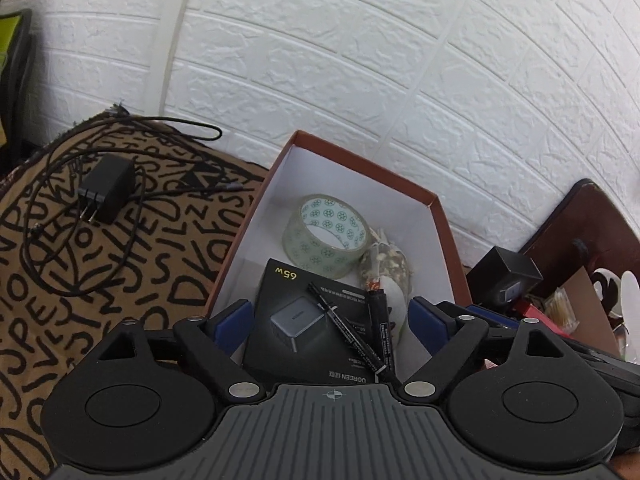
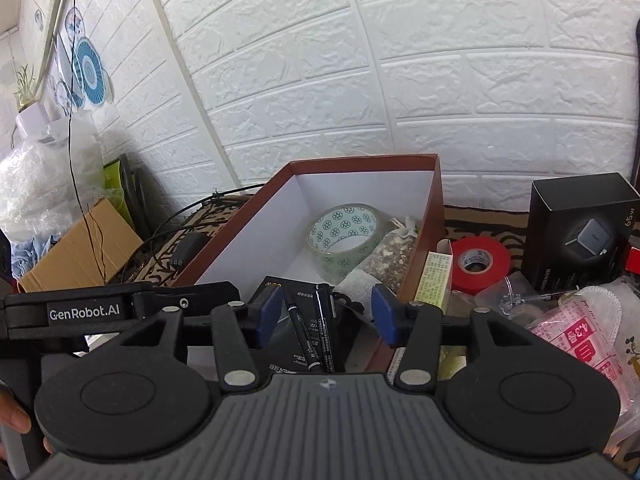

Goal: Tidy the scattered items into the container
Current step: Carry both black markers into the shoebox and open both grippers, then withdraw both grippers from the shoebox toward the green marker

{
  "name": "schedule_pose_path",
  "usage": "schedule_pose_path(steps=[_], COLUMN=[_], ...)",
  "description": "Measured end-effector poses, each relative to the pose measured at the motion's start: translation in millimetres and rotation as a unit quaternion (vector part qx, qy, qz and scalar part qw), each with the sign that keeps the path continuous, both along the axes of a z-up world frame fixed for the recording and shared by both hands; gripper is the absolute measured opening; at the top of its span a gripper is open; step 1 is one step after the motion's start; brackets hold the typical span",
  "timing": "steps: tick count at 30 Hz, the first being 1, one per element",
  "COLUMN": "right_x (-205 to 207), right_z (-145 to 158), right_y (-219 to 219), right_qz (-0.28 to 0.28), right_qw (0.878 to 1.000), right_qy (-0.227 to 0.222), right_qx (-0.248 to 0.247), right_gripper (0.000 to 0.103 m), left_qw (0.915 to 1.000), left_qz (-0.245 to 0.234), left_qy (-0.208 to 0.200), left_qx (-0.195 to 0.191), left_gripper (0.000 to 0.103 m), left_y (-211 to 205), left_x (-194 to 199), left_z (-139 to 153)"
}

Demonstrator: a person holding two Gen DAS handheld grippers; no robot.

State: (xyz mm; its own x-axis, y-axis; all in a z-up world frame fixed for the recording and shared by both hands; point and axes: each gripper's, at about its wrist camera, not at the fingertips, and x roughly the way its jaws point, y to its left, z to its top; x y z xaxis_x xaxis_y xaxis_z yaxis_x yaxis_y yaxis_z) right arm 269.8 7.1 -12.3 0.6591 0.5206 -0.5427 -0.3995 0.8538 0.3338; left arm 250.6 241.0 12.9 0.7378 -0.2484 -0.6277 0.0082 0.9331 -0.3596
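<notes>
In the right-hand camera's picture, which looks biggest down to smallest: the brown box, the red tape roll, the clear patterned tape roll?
1. Brown box, by far.
2. Clear patterned tape roll.
3. Red tape roll.
The two rolls look nearly alike, so their order is unsure.
</notes>
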Motion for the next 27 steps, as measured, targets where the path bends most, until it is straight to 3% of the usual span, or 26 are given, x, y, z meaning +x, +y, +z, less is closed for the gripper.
schedule_pose_path(steps=[4,8,13,17,27], right_x=[-3.8,-10.6,-21.2,-27.6,-54.4], right_z=[3.1,6.4,9.4,7.6,4.2], right_y=[-3.1,-13.3,-31.2,-47.5,-89.3], right_qz=[-0.001,-0.032,-0.036,-0.063,-0.080], right_qw=[1.000,0.999,0.999,0.998,0.996], right_qy=[-0.007,-0.018,-0.020,-0.006,0.016], right_qx=[0.003,-0.002,0.011,0.008,0.028], right_gripper=[0.060,0.084,0.089,0.101,0.101], left_qw=[1.0000,0.9999,0.9998,0.9998,0.9995], left_qz=[0.003,0.008,0.012,0.010,-0.008], left_qy=[-0.003,-0.011,-0.018,-0.015,-0.024], left_qx=[-0.004,-0.007,0.002,-0.003,0.019], left_gripper=[0.094,0.098,0.103,0.103,0.103], left_y=[-0.3,-2.9,-17.3,-30.9,-75.6], left_x=[-4.4,-13.7,-26.4,-36.8,-65.7], left_z=[4.2,11.1,19.3,20.4,26.9])
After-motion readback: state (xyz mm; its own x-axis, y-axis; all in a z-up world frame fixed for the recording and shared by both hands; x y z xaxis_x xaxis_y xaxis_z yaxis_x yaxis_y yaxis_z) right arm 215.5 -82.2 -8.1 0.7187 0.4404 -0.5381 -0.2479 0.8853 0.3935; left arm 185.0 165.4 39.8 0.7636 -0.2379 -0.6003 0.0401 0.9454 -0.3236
